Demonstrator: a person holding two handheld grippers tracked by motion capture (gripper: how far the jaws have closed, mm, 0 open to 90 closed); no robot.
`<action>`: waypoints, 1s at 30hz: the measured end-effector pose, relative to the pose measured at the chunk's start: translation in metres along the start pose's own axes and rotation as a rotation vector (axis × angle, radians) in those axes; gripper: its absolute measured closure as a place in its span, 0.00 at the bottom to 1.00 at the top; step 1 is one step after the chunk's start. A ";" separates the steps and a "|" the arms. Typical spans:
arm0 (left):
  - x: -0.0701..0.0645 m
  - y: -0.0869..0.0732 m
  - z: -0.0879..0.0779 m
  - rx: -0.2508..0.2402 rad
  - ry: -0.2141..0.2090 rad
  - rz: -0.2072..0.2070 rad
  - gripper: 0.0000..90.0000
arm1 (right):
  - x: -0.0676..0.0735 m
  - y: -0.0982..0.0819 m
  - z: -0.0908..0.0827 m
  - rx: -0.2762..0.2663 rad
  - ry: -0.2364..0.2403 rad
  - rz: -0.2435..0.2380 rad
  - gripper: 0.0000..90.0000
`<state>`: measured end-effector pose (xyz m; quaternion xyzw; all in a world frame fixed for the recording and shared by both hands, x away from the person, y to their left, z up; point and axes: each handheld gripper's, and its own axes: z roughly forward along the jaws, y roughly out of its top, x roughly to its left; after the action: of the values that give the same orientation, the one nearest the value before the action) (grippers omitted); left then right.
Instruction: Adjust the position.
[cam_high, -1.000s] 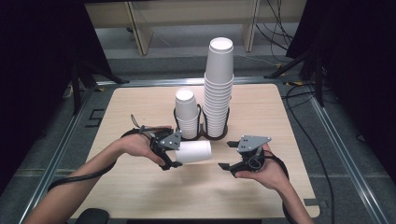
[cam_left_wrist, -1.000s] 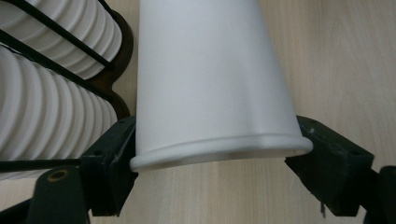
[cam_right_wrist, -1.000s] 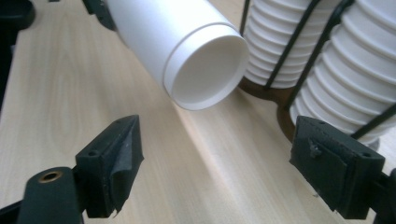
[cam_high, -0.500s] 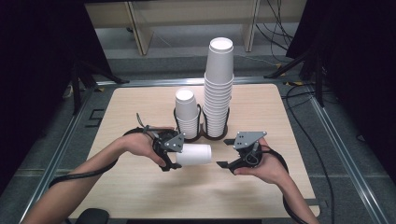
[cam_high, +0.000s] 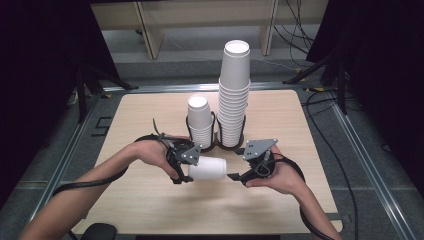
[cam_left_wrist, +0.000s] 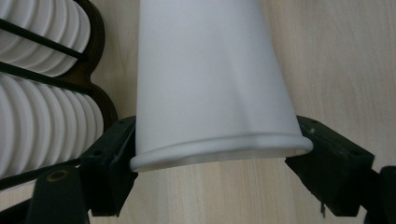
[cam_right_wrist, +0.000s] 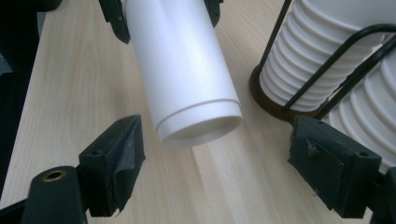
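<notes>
A single white paper cup (cam_high: 207, 168) lies on its side above the table. My left gripper (cam_high: 188, 165) is shut on its rim end, and in the left gripper view the black jaws pinch the rolled rim (cam_left_wrist: 210, 151) from both sides. My right gripper (cam_high: 234, 163) faces the cup's base (cam_right_wrist: 201, 130) from the right. Its jaws have just been closing a little and stand open. The base sits level with the fingertips (cam_right_wrist: 114, 140), touching neither of them.
A black wire holder (cam_high: 215, 142) at the table's middle carries a short stack of white cups (cam_high: 199, 120) and a tall stack (cam_high: 235, 95) just behind my grippers. The wooden table (cam_high: 150, 210) has dark floor and cables around it.
My right gripper has shifted slightly left and up toward the cup's base. The left gripper and the cup have stayed nearly in place.
</notes>
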<state>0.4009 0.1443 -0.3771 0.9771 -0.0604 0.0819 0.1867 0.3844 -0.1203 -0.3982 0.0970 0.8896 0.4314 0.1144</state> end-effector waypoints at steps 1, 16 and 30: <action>0.000 0.001 0.000 0.006 0.000 0.001 0.22 | 0.001 0.001 0.001 0.004 0.009 0.013 0.21; 0.003 0.007 -0.002 0.089 -0.011 0.033 0.22 | 0.001 0.016 0.017 0.036 0.027 -0.071 0.21; 0.005 0.014 -0.005 0.133 -0.024 0.057 0.22 | 0.005 0.032 0.030 0.070 0.057 -0.105 0.21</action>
<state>0.4034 0.1328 -0.3666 0.9861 -0.0850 0.0796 0.1184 0.3905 -0.0771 -0.3915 0.0419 0.9109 0.3962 0.1079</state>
